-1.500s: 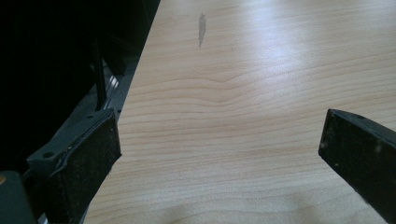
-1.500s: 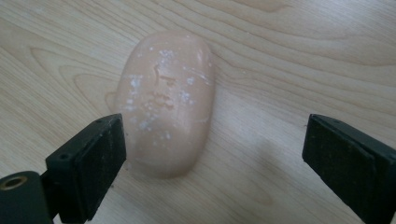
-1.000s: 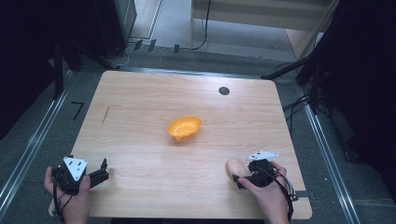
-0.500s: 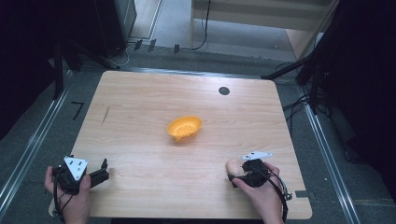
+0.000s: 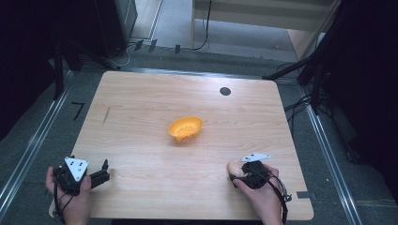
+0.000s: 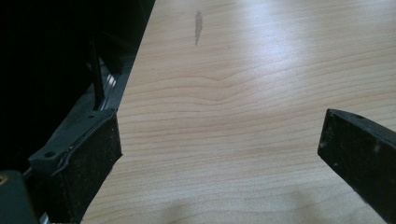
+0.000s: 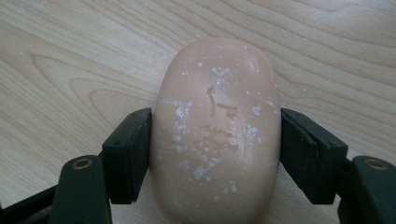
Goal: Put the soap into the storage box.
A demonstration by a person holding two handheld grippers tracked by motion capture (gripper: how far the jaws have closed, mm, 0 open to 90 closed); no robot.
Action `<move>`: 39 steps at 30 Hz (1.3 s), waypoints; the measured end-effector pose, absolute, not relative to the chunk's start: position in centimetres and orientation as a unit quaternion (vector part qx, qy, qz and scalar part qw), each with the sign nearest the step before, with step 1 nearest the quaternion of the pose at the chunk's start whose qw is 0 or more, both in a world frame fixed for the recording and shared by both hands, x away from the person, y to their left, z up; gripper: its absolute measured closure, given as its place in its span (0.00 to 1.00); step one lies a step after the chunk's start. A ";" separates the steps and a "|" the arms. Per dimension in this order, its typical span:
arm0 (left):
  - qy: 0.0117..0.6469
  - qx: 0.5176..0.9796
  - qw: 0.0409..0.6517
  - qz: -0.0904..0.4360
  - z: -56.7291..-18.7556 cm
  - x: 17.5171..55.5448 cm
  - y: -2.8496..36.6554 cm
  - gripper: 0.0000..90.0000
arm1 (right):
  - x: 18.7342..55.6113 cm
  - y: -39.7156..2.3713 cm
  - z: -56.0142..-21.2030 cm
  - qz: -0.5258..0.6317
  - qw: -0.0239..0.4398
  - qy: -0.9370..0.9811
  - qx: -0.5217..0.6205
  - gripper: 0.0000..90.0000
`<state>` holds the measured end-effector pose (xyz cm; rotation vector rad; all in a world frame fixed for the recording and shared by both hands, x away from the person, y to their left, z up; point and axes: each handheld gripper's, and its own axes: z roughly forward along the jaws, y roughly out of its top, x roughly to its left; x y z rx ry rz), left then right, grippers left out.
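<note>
My right claw (image 7: 215, 154) has just been closing, and its two black pads now pinch the pale peach, rounded bar of soap (image 7: 217, 135) by its long sides, low on the bar, with most of it sticking out past the pads. The soap lies on the light wooden desk (image 5: 141, 122), near the front edge and well apart from the orange plastic perforated soap dish (image 5: 186, 129), on the side toward me and to the right of it.

The risk I see is a slip: the bar is smooth, curved and flecked with white residue, so too hard a squeeze could shoot it forward out of the pads, and too light a hold could let it tip or drop as I lift.

My left claw (image 5: 99, 174) rests spread wide with nothing between its pads, at the desk's front left corner, far from the dish.

Farther off, the dish is light and unheld; I judge a clumsy placement could shove or tilt it.
</note>
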<state>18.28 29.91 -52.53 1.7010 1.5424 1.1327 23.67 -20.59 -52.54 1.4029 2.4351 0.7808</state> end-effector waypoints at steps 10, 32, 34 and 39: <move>0.576 0.638 0.288 0.423 -52.5 18.3 29.9 0.00 | 23.6 -20.6 -52.5 0.260 0.115 0.845 0.454 0.36; 0.577 0.638 0.288 0.421 -52.5 18.3 29.9 0.00 | 24.8 -21.9 -50.5 0.293 0.104 0.867 0.390 0.37; 0.577 0.638 0.288 0.421 -52.5 18.3 29.9 0.00 | 25.1 -21.8 -50.2 0.293 0.104 0.872 0.378 0.37; 0.575 0.639 0.287 0.423 -52.5 18.3 29.9 0.00 | 25.8 -21.2 -49.6 0.293 0.104 0.887 0.341 0.37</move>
